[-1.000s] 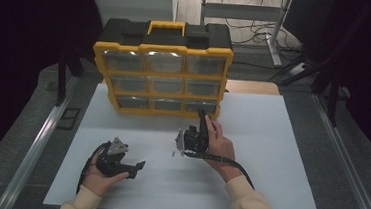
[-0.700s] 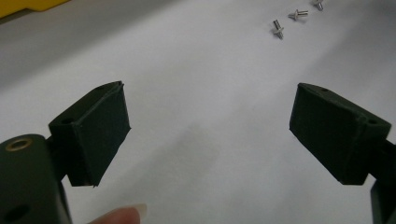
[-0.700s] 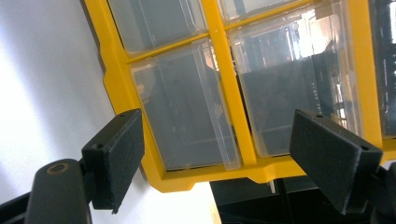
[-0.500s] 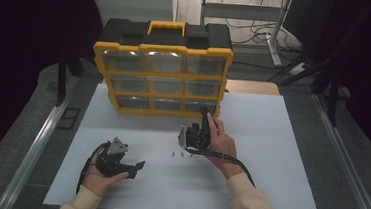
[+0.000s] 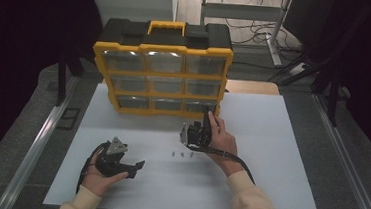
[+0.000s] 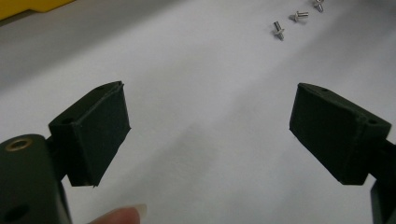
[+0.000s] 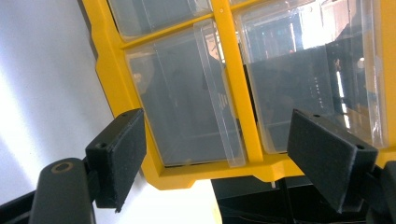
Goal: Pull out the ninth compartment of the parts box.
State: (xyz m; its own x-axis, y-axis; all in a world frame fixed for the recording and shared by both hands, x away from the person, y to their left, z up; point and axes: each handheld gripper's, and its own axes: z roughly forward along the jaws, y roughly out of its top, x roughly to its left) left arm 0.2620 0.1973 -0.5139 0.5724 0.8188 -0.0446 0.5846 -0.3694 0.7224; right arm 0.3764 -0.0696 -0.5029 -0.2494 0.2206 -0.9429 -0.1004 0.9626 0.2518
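Observation:
A yellow and black organizer (image 5: pixel 162 62) with several clear drawers stands upright at the back of the white table (image 5: pixel 279 162). My right gripper (image 5: pixel 205 114) points at its bottom right corner, just short of the lowest right drawer (image 5: pixel 201 106). In the right gripper view that gripper (image 7: pixel 215 140) is open, with the clear drawer fronts (image 7: pixel 187 102) close ahead and nothing between the pads. Three small silver screws (image 5: pixel 182 154) lie on the table behind that hand. My left gripper (image 5: pixel 136 167) rests open near the front left, and its own view (image 6: pixel 210 126) has the screws (image 6: pixel 279 30) farther off.
Dark floor and metal rails (image 5: pixel 34 148) flank the table on both sides. A wooden surface (image 5: pixel 252 87) shows behind the organizer's right side. Bare white tabletop lies between the two hands and to the right.
The right gripper has edged slightly toward the organizer's bottom right corner. The left hand and the screws have stayed put.

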